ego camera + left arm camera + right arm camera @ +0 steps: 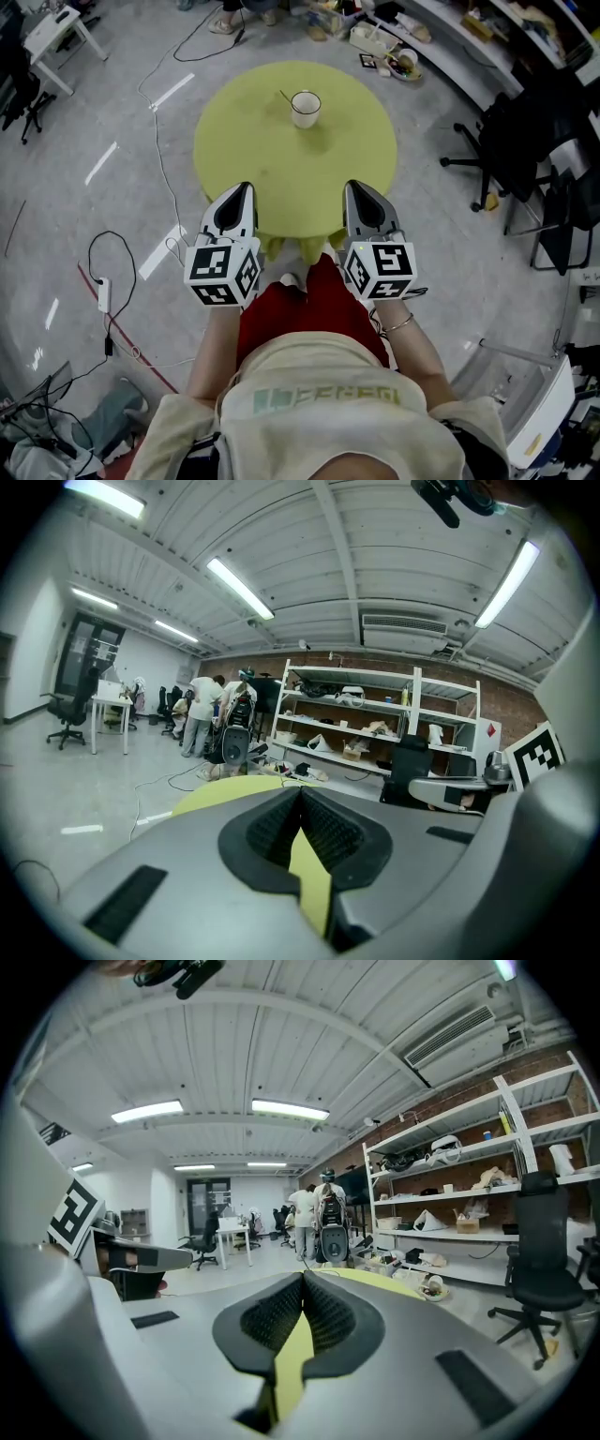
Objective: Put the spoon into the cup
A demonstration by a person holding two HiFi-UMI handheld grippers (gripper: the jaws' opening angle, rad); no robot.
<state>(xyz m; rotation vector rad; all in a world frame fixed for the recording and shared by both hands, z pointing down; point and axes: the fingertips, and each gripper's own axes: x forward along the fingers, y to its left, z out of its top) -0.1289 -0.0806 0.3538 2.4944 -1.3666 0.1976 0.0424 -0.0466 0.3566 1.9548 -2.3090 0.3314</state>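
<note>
In the head view, the left gripper (242,192) and the right gripper (354,190) are pointing side by side over the near edge of a round yellow-green table (253,159). The cup (306,109) is standing well ahead of both sets of jaws, roughly midway between their lines. The spoon (285,96) is showing only as a thin handle slanting off the cup's far-left rim; whether it is sitting inside the cup or lying just behind it cannot be told.

In the left gripper view, the jaws are meeting at their tips, closed on nothing. A yellow strip of the table is showing through the gap below the ribbed pads (328,832). Far ahead, people (202,716) are standing by shelves (375,726).

In the right gripper view, the jaws are likewise pressing tip to tip with nothing between them, and the table is showing yellow through the slit under the pads. The left gripper's marker cube (73,1213) is sitting off to the jaws' left, and a chair (544,1279) is standing to their right.
</note>
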